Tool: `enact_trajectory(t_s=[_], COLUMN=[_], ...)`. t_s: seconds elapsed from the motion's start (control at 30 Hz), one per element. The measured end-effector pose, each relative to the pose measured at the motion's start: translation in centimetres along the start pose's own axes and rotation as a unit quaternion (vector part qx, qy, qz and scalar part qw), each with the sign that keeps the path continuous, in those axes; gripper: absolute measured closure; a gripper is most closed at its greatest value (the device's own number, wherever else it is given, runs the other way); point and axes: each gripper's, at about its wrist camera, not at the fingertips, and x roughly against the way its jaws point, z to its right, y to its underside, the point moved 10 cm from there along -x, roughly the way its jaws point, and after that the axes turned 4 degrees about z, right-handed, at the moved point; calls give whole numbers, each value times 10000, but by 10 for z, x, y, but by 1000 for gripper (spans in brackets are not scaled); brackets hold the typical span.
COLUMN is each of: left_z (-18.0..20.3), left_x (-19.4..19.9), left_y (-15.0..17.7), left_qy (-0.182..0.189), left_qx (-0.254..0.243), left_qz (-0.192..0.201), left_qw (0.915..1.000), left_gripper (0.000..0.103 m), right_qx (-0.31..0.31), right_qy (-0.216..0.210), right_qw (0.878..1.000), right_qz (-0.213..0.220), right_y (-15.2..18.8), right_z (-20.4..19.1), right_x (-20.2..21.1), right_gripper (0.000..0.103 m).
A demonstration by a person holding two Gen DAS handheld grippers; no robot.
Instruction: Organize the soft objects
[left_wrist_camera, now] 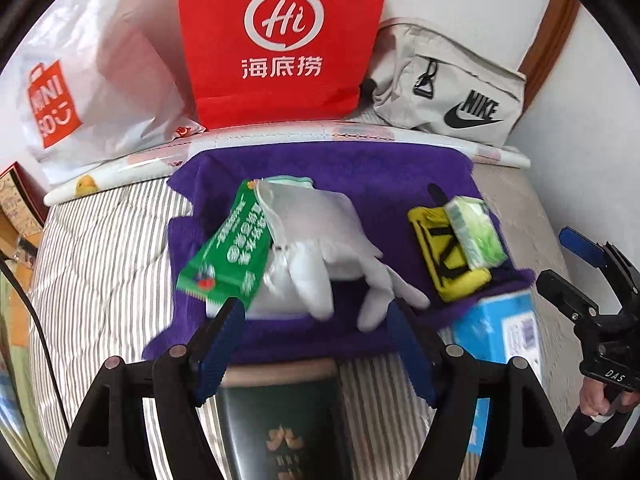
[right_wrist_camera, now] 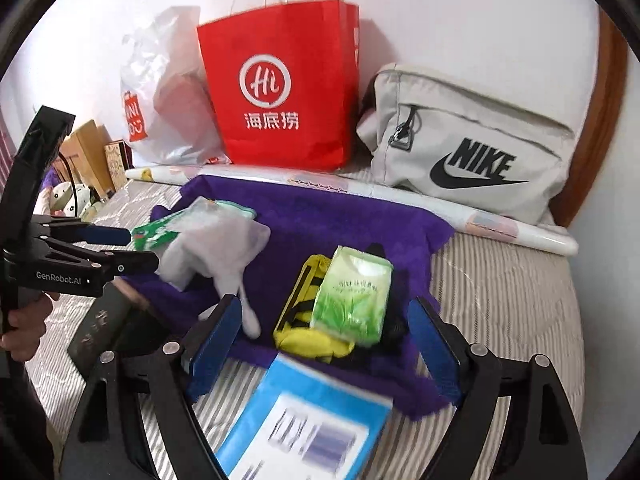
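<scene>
Left gripper (left_wrist_camera: pixel 316 320) spread wide, empty, over white gloves (left_wrist_camera: pixel 320 240) on purple towel (left_wrist_camera: pixel 328 168). Right gripper (right_wrist_camera: pixel 324 320) also wide, empty, facing tissue pack (right_wrist_camera: pixel 352 292) lying on yellow pouch (right_wrist_camera: pixel 304 320), same towel.

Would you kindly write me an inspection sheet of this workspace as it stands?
Surface: striped bedding under a purple towel.
Job's things: white gloves and a green packet on the towel; tissue pack on a yellow pouch.
Clutter: blue box, dark green booklet.
Grippers: left hand-held gripper and right hand-held gripper open, holding nothing.
Cables: black cable at the left edge.
Surroundings: red paper bag, white plastic bag, grey Nike bag against the wall.
</scene>
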Motion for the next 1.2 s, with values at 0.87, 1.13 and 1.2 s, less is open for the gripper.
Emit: enact_trajectory(t_s=[0.87, 1.13, 1.2], left_z=[50, 55, 58], left_x=[176, 211, 213], left_y=[133, 161, 166], left_qy=[-503, -503, -517], left_qx=[55, 205, 180], left_qz=[1101, 1443, 1444], left_qw=[9926, 9880, 9880], left_gripper=[14, 10, 10], right_qx=[-617, -377, -383], right_qy=[66, 71, 85], right_qw=[9953, 9952, 9950], right_qz=[748, 903, 923], right_y=[80, 99, 104], right_z=[-62, -81, -82], right_x=[196, 232, 238], right_gripper=[0, 0, 0])
